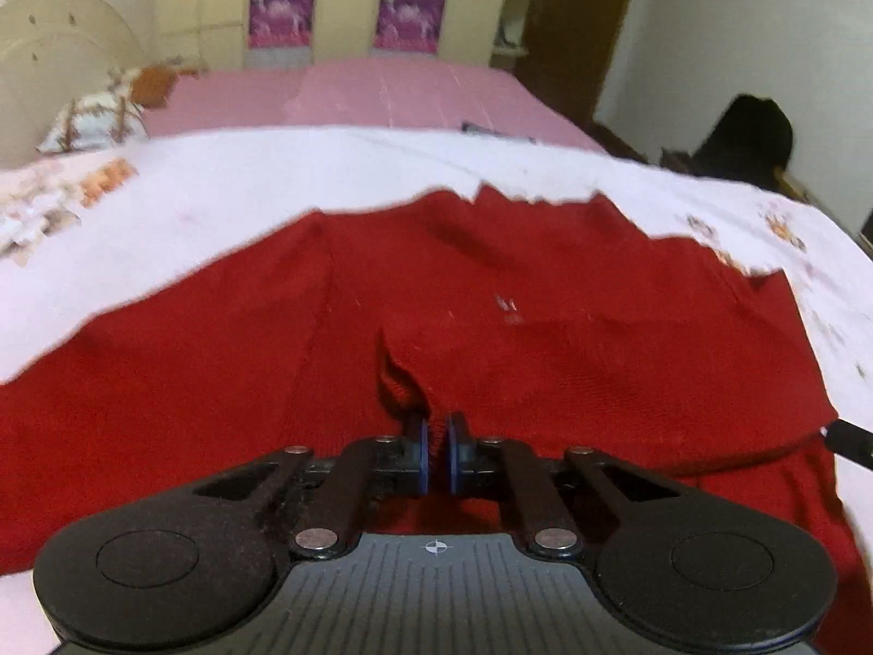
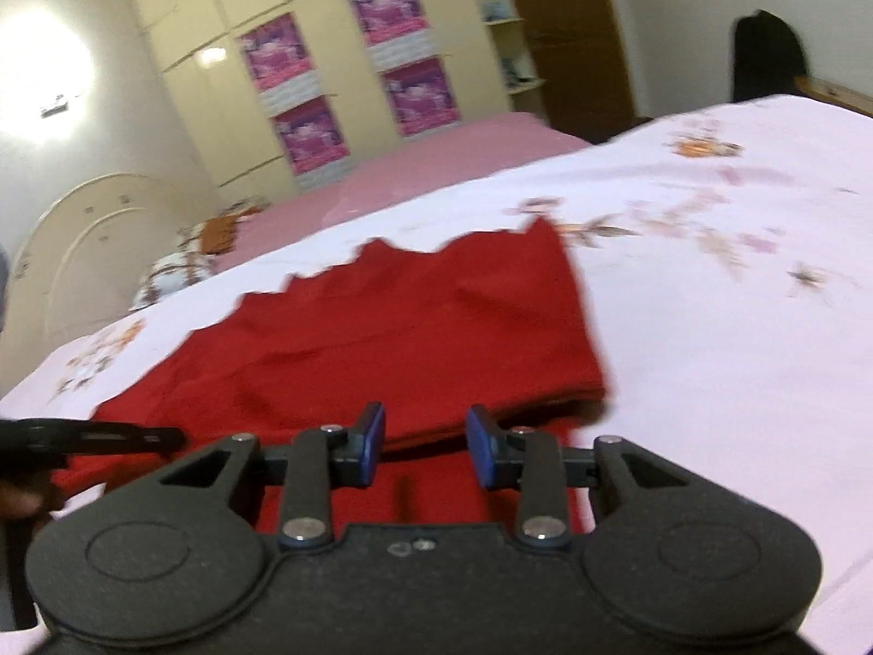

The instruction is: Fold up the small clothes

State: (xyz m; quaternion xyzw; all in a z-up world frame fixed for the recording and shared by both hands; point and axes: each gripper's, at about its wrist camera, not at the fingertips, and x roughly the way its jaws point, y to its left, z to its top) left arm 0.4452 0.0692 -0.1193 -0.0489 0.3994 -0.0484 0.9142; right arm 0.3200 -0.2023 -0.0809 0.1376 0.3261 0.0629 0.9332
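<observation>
pinching red garment (image 1: 491, 295), left gripper (image 1: 435, 439)

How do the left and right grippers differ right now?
The left gripper is shut, pinching a ridge of the red garment; the right gripper is open and holds nothing. The left fingers nearly meet on cloth, while the right fingers stand wide apart above the folded edge. Both are over the same garment on the bedsheet.
</observation>
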